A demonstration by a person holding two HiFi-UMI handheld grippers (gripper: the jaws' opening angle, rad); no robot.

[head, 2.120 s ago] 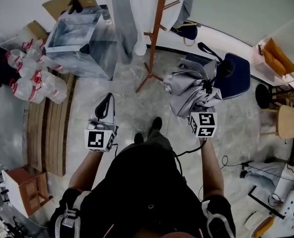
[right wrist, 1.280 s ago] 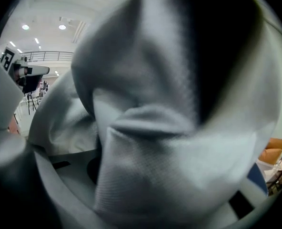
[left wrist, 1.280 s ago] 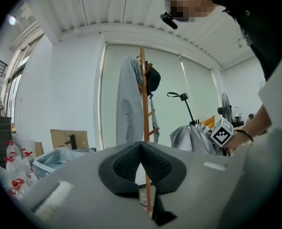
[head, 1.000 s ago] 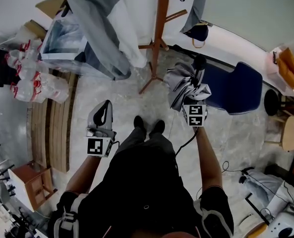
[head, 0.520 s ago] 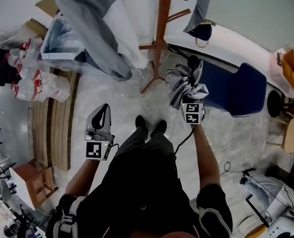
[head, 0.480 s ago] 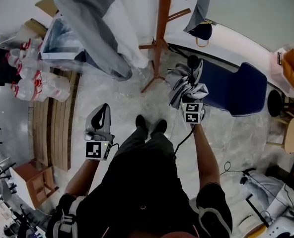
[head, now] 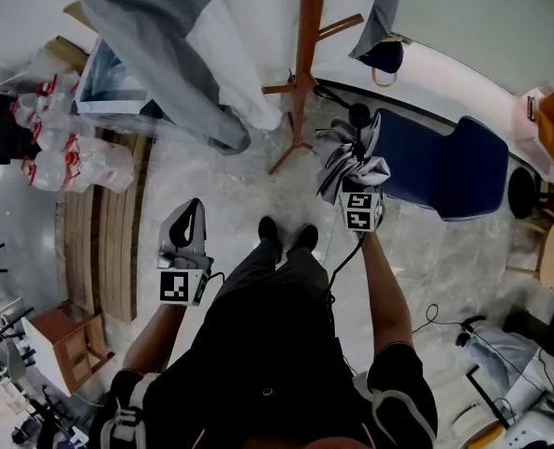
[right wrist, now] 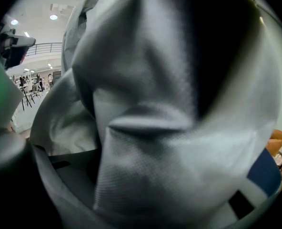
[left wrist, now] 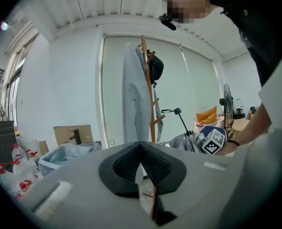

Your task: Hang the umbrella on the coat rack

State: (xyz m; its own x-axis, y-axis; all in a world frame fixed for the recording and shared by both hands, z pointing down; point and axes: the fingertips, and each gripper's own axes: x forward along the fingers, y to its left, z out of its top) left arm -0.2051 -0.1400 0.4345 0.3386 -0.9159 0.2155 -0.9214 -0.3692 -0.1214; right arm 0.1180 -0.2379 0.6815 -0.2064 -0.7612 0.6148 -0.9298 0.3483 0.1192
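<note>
Two forearms outstretched: right gripper (head: 354,180), fingers clenched on the grey umbrella (head: 337,155); left gripper (head: 192,215), fingers together, empty.

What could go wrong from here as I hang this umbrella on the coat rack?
The right gripper seems to hold the umbrella by loose canopy fabric; it may slip.
The coat rack carries a grey coat; the umbrella could snag it or miss a peg.

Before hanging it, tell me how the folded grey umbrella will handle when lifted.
The cloth of the umbrella lies in loose folds, so it probably flops and could slip in the right gripper. Its straight shaft and black handle look stiff, so they likely steer it well.
</note>
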